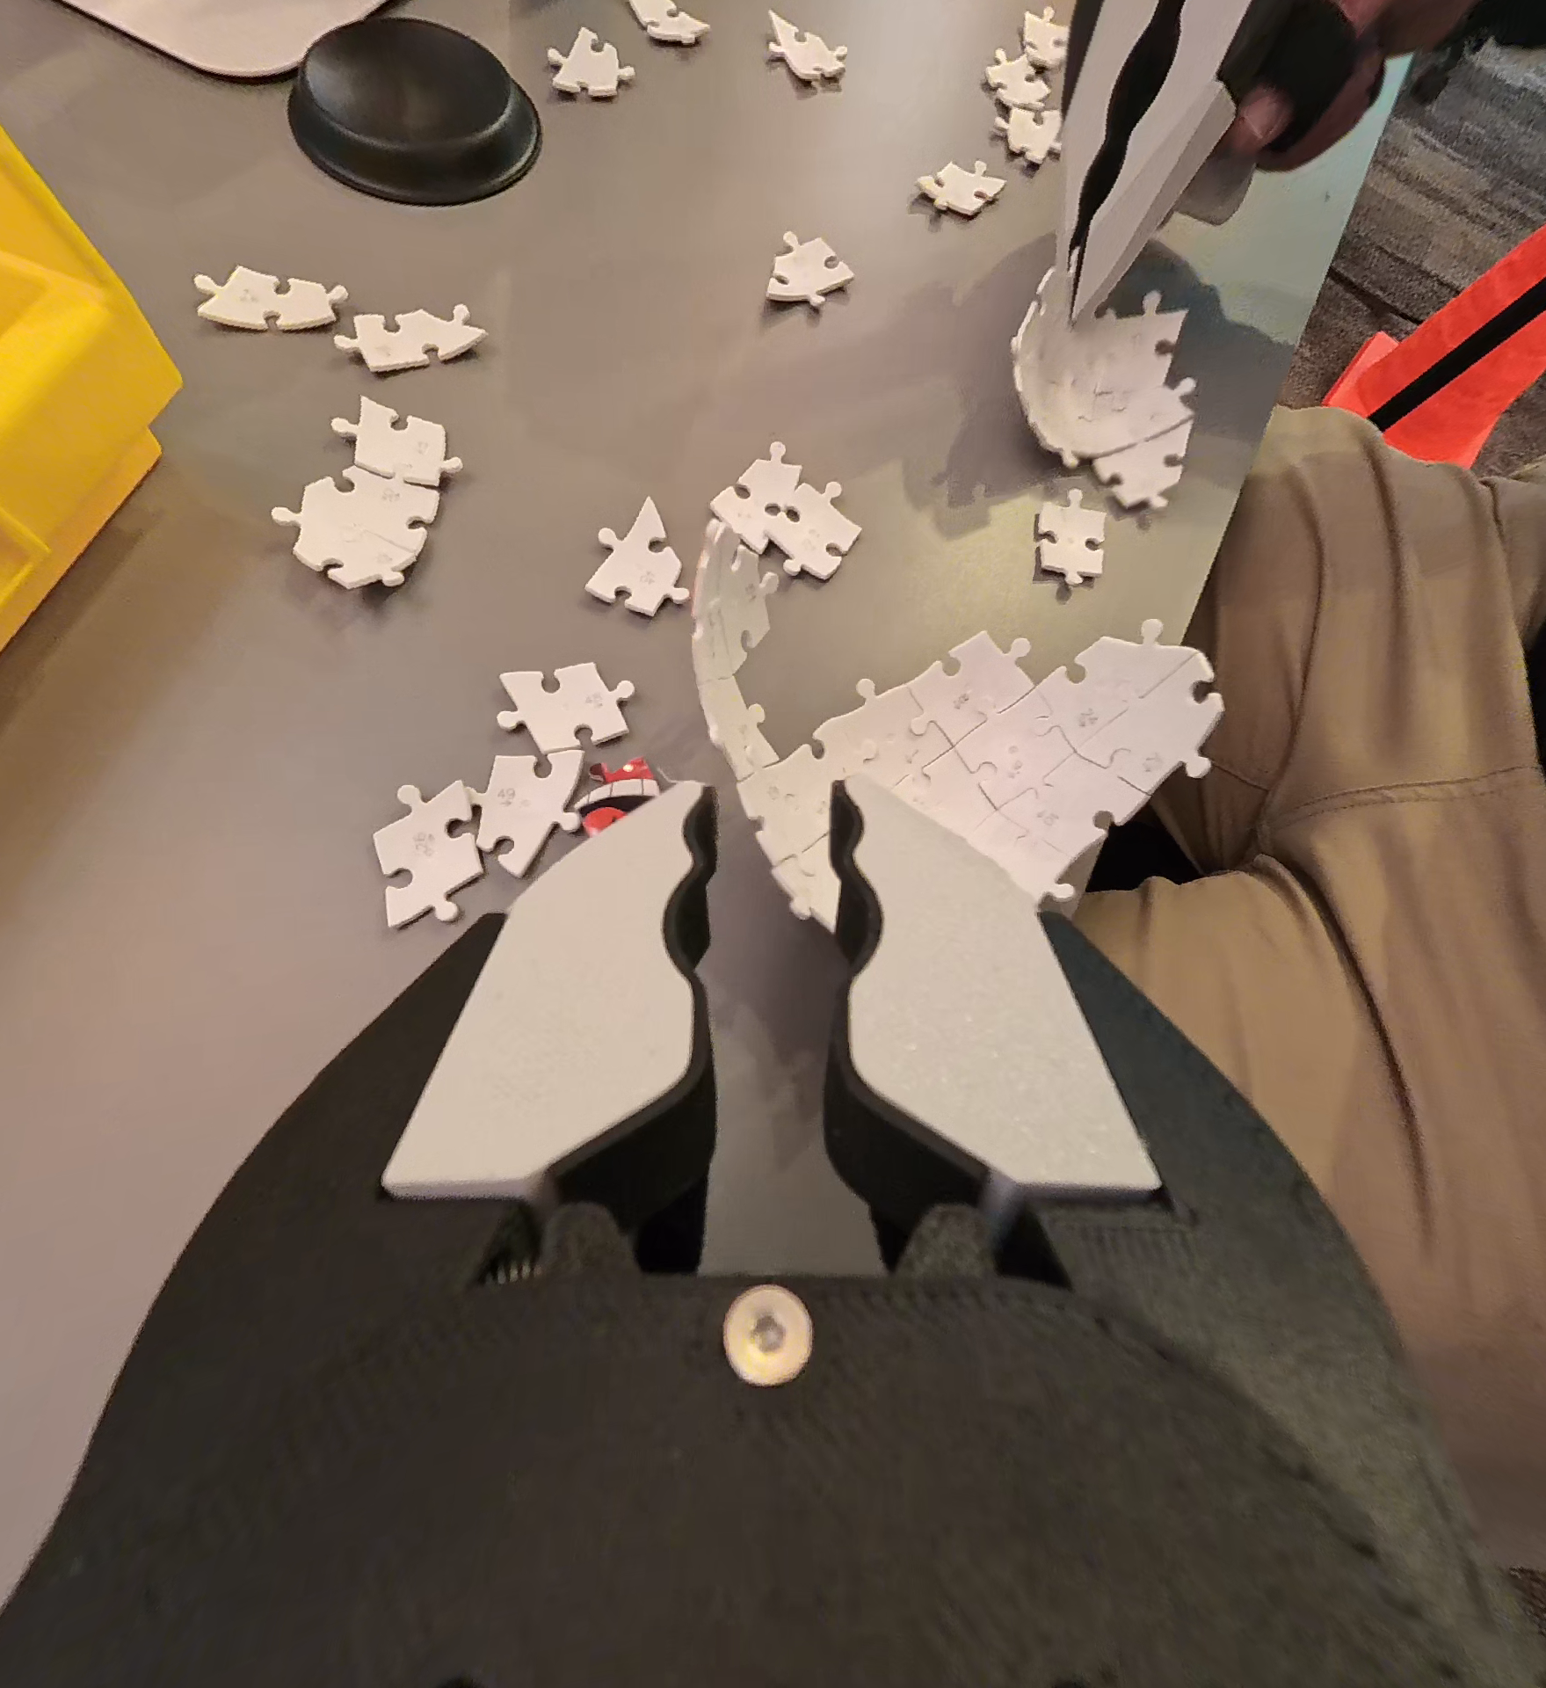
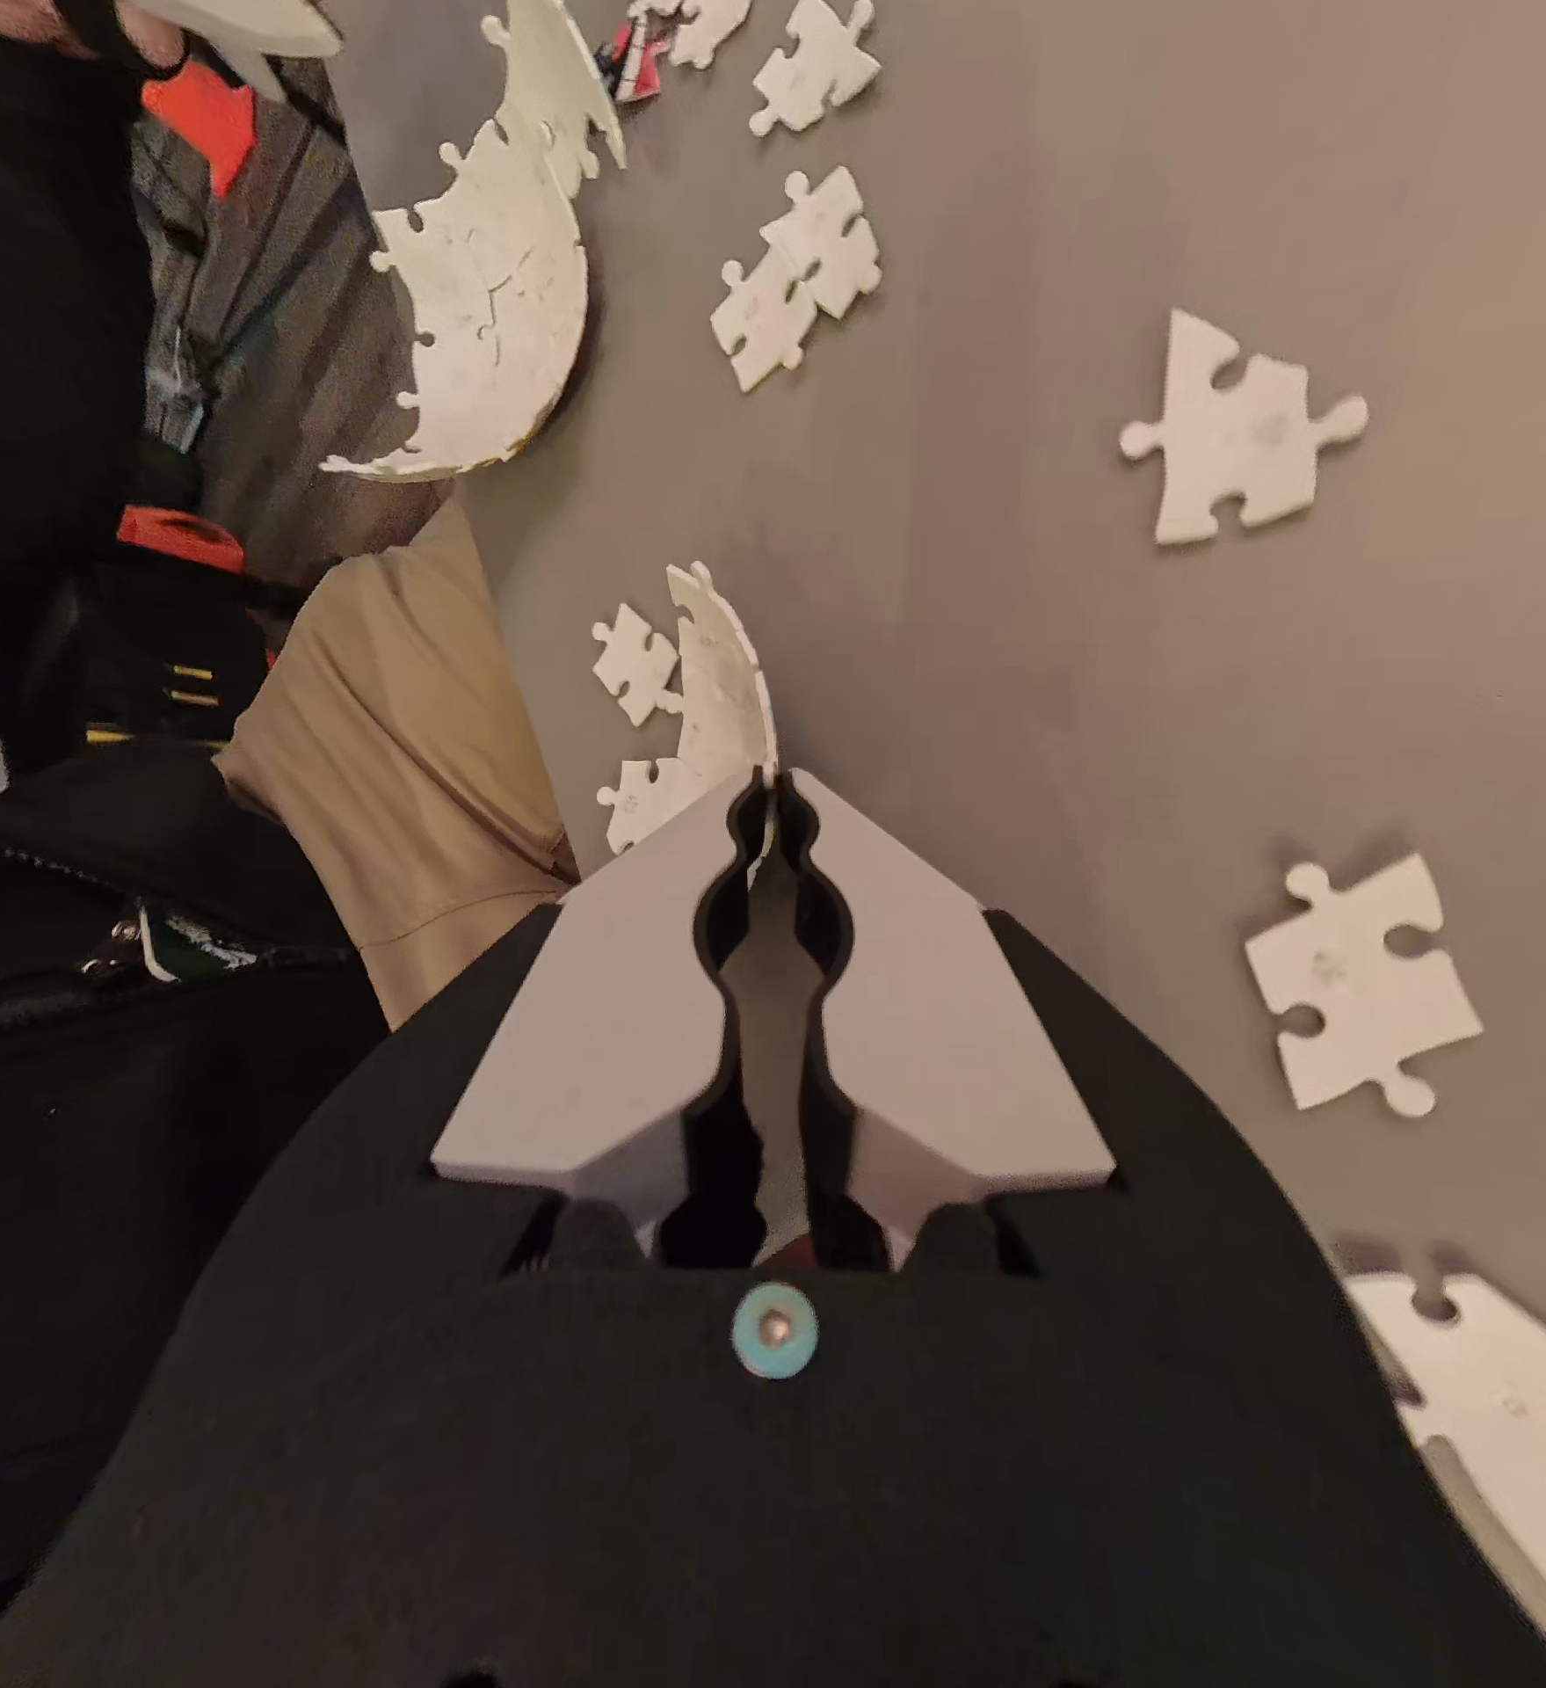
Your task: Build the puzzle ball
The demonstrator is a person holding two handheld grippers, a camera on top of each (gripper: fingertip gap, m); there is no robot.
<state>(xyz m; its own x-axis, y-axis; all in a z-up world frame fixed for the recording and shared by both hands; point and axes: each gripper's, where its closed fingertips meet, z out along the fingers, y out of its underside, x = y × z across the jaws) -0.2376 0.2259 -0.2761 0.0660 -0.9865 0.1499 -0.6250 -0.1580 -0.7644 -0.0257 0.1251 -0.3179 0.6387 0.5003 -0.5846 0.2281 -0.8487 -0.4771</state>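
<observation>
A large curved white shell of joined puzzle pieces (image 1: 1025, 740) stands at the table's near edge. Its rim runs between my left gripper's (image 1: 773, 804) fingers, close to the right one. There is a clear gap to the left pad, so this gripper is open. The shell also shows in the right wrist view (image 2: 486, 292). My right gripper (image 2: 773, 784) is shut on the rim of a smaller curved shell section (image 2: 719, 694) that rests on the grey table. The left wrist view shows this gripper (image 1: 1081, 297) pinching that section (image 1: 1107, 384) from above.
Several loose white pieces (image 1: 568, 703) lie across the grey table (image 1: 614, 274), some joined in pairs (image 2: 796, 274). One piece lies red printed side up (image 1: 618, 790). A yellow bin (image 1: 11, 365) stands at the left, a black round base (image 1: 413, 100) at the back. A person's tan trouser leg (image 1: 1390, 913) is at the table edge.
</observation>
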